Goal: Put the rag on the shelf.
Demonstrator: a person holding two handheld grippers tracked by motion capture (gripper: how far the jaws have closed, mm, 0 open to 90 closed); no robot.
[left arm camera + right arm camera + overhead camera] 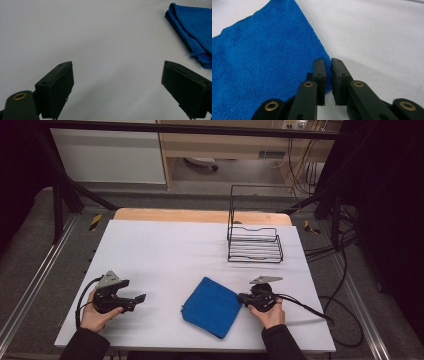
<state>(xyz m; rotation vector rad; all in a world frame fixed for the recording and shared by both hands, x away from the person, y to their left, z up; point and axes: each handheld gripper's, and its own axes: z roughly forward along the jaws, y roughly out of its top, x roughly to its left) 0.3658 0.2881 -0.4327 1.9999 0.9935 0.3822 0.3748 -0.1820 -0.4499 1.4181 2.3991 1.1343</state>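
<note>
One white table (165,255), blue cloth (212,306), wire rack (255,245)

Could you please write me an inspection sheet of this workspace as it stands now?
Surface: white table top, flat, with a bare wooden strip along the far edge.
Job's things: folded blue cloth lying flat near the front; black wire rack standing empty at the far right.
Clutter: nothing seen.
Grippers: left gripper jaws wide apart over bare table, apart from the cloth; right gripper jaws nearly closed at the cloth's right edge, grip on it unclear.
Cables: one trails from each gripper; more lie on the floor at right.
Surroundings: grey carpet, black frame bars, wooden furniture behind.
</note>
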